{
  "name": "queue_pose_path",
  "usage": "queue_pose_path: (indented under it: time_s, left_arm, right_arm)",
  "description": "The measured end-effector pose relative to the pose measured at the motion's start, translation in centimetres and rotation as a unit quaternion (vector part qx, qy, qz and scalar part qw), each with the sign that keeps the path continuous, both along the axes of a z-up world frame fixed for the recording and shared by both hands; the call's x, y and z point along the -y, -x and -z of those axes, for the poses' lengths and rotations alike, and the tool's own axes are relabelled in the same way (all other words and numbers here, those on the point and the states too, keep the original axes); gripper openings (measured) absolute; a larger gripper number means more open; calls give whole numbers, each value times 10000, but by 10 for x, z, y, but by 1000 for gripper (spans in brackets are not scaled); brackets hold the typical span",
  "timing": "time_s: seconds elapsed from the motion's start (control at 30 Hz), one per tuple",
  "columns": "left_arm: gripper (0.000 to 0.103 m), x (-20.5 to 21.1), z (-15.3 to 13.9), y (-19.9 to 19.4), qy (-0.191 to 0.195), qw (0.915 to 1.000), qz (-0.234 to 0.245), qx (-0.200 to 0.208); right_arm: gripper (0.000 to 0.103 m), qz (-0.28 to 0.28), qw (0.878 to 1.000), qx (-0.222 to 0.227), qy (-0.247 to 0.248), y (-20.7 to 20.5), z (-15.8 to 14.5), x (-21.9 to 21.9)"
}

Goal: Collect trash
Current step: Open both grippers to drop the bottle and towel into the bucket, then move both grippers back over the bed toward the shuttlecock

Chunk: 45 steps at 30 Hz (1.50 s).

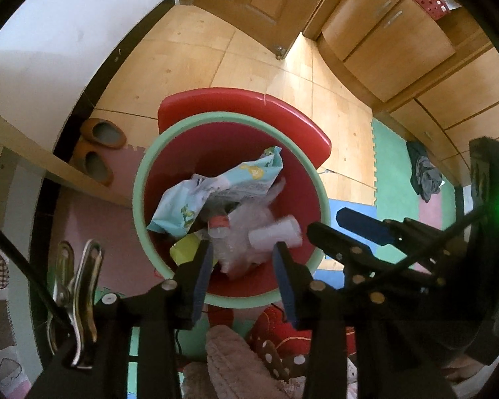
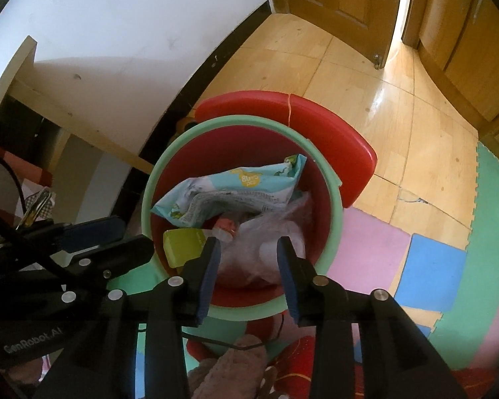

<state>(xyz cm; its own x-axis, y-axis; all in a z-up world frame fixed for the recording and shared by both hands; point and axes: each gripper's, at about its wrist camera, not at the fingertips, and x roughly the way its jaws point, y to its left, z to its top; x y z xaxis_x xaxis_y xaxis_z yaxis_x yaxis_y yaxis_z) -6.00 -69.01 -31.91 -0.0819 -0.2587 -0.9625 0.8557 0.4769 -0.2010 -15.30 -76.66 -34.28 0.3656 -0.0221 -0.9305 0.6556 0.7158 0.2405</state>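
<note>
A red bin with a pale green rim point(image 1: 139, 179) point(image 2: 336, 199) stands below both grippers. Inside lie a light blue wipes packet point(image 1: 216, 189) point(image 2: 236, 189), a clear plastic bottle with a red cap point(image 1: 221, 229) point(image 2: 228, 227), a yellow-green wrapper point(image 1: 183, 249) point(image 2: 181, 247) and a clear plastic bag point(image 1: 249, 232) point(image 2: 269, 232). A blurred white paper roll point(image 1: 276, 234) sits over the bag, clear of the fingers. My left gripper point(image 1: 243, 254) hangs open over the bin with nothing between its fingers. My right gripper point(image 2: 249, 249) is open too and holds nothing; it also shows as the right gripper point(image 1: 329, 222) beside the left one.
The bin's red lid point(image 1: 246, 109) point(image 2: 332, 139) stands open behind it. Coloured foam mats point(image 2: 425, 266) cover the floor to the right, wooden floor point(image 1: 189, 63) beyond. Brown slippers point(image 1: 99, 146) lie by a low shelf at left. Wooden cabinets point(image 1: 382, 33) and a door stand at the back.
</note>
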Motion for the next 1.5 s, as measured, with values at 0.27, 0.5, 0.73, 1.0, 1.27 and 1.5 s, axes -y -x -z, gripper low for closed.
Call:
queue_pose_path:
  time_s: [0.27, 0.5, 0.73, 1.0, 1.27, 1.5]
  left_arm:
    - [39, -6, -15, -1, 57, 9999, -89, 43]
    - [39, -14, -36, 0, 160, 9997, -197, 29]
    - [39, -29, -64, -1, 365, 9987, -363, 19]
    - [39, -61, -99, -9, 624, 9954, -727, 52]
    - [39, -99, -136, -18, 824, 9912, -1007, 227]
    - [39, -141, -174, -27, 887, 9860, -1283, 588]
  right_arm:
    - [36, -2, 10000, 42, 81, 3, -12, -3]
    - [36, -13, 9997, 161, 201, 5, -36, -12]
    - [36, -67, 9988, 336, 340, 5, -67, -27]
    - [36, -289, 9961, 627, 545, -3, -109, -51]
    - [36, -549, 9920, 899, 691, -15, -145, -86]
    - [36, -815, 9870, 1169, 743, -27, -176, -122]
